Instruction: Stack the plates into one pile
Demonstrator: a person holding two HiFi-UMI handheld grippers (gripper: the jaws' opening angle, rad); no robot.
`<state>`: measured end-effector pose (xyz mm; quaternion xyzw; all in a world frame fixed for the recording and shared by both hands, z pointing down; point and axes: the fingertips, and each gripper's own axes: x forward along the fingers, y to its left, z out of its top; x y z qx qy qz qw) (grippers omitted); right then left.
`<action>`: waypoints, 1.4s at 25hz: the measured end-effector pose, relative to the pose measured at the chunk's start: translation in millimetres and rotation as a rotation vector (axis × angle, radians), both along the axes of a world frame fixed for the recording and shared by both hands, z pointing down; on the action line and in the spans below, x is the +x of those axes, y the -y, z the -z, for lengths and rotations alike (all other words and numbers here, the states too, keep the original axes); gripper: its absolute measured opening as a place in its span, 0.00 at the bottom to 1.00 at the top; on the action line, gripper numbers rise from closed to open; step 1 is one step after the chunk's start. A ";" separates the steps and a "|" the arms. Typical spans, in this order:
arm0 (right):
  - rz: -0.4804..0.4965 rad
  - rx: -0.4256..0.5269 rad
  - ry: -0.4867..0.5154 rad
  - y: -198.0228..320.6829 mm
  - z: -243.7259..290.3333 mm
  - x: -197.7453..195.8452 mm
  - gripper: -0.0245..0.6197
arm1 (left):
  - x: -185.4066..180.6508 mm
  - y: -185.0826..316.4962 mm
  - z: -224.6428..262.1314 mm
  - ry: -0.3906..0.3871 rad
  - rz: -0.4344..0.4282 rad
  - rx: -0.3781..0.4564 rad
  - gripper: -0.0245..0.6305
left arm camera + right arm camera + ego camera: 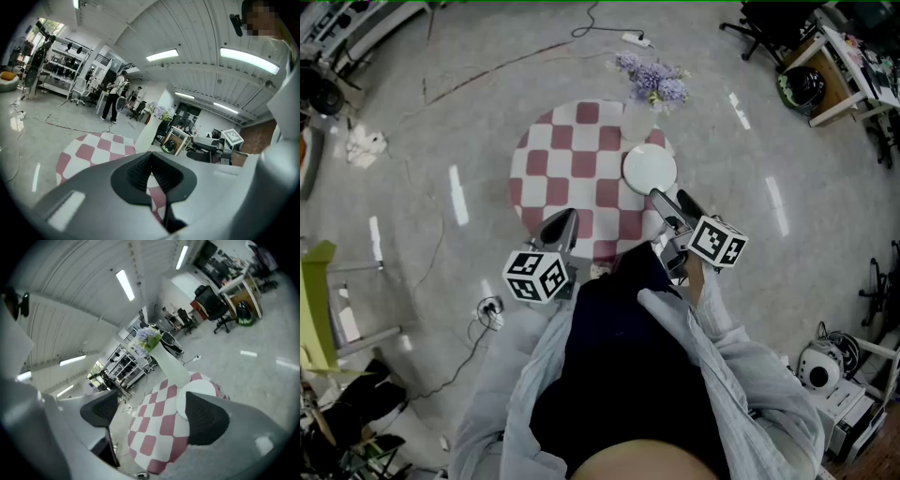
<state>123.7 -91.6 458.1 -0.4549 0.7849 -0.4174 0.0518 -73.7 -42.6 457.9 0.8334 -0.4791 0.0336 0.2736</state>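
A white plate pile (pixel 649 170) sits on the right side of the round red-and-white checkered table (pixel 572 159), just in front of a white vase of purple flowers (pixel 645 103). My right gripper (pixel 673 201) hovers over the table's near right edge, jaws open and empty; in the right gripper view the plates (pixel 200 389) lie beyond the right gripper (pixel 152 416), beside the vase (pixel 172 363). My left gripper (pixel 565 217) hangs over the table's near edge. In the left gripper view the left gripper (pixel 151 171) has its pads together with nothing between them.
Cables and a power strip (pixel 634 38) lie on the grey floor behind the table. A green chair (pixel 317 300) stands at the left, desks and office chairs (pixel 811 66) at the far right. A person (pixel 114 101) stands far off in the left gripper view.
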 end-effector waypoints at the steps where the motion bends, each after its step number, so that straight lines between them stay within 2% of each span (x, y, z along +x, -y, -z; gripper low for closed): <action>1: 0.001 0.040 -0.048 -0.6 7.7 0.7 0.71 | 2.0 0.7 5.3 0.006 -0.010 0.012 0.06; 3: 0.006 0.105 -0.112 -2.8 22.1 0.3 0.64 | 6.1 1.9 15.3 0.018 -0.030 0.037 0.06; 8: 0.028 0.218 -0.198 -5.3 48.2 -1.9 0.52 | 12.1 7.8 37.6 0.039 -0.066 0.101 0.06; 14: 0.097 0.369 -0.337 -14.4 77.1 -6.7 0.25 | 17.8 7.2 56.3 0.050 -0.093 0.145 0.06; 19: 0.137 0.378 -0.368 -17.5 70.7 -15.4 0.08 | 17.3 5.2 58.4 0.084 -0.089 0.160 0.06; 22: 0.160 0.361 -0.382 -17.6 61.5 -20.9 0.04 | 15.1 5.3 56.2 0.087 -0.081 0.157 0.06; 35: 0.219 0.323 -0.391 -15.6 48.8 -33.7 0.04 | 14.5 6.6 56.6 0.073 -0.074 0.170 0.06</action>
